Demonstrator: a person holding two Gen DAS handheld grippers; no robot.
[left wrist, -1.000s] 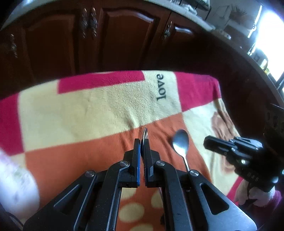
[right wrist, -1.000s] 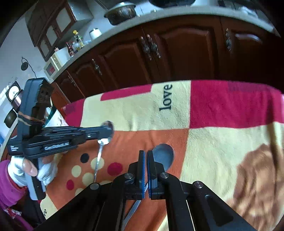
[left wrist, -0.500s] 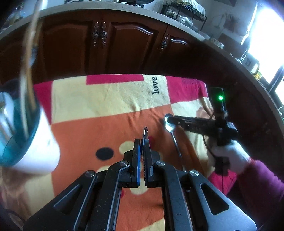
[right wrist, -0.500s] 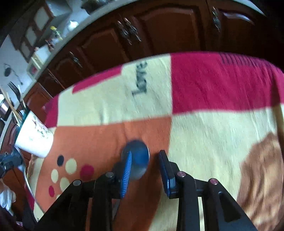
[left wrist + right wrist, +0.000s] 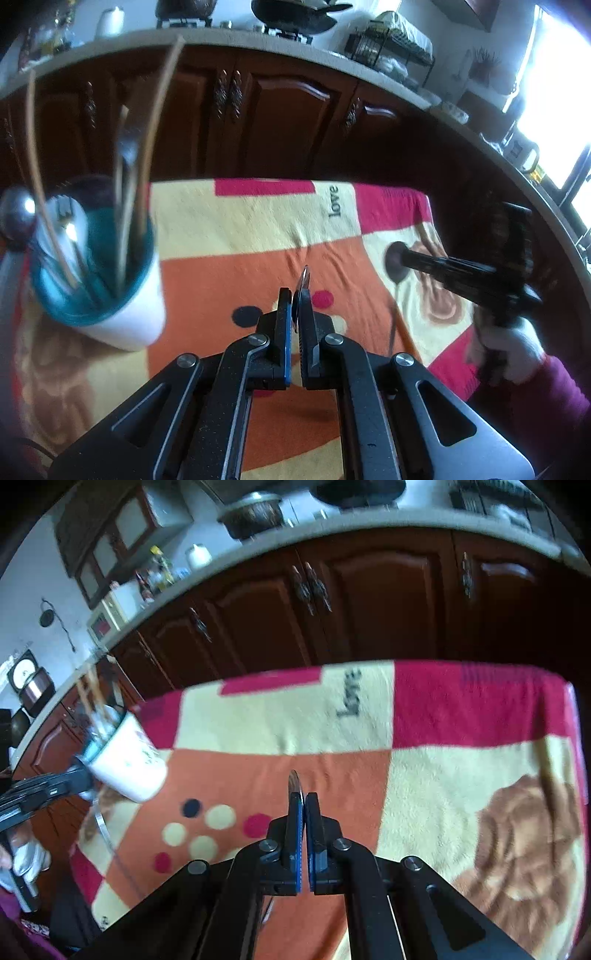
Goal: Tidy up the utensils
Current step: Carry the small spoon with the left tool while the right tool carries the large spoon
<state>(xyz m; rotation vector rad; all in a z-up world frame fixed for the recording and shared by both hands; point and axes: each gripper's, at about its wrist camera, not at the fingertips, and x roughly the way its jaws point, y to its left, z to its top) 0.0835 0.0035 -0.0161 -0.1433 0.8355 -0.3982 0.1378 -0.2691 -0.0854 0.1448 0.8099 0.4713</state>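
your right tongs [image 5: 303, 801], open half a second ago, are now clamped on a spoon [image 5: 294, 784], bowl edge-on; your left tongs [image 5: 294, 299] grip a second spoon [image 5: 303, 278]. both are ready for the cup [image 5: 122, 314], white outside, teal inside, tilted and already holding utensils.

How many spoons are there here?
3: a spoon in the left hand-held gripper, another in the right hand-held gripper, one leaning in the cup; others may hide inside.
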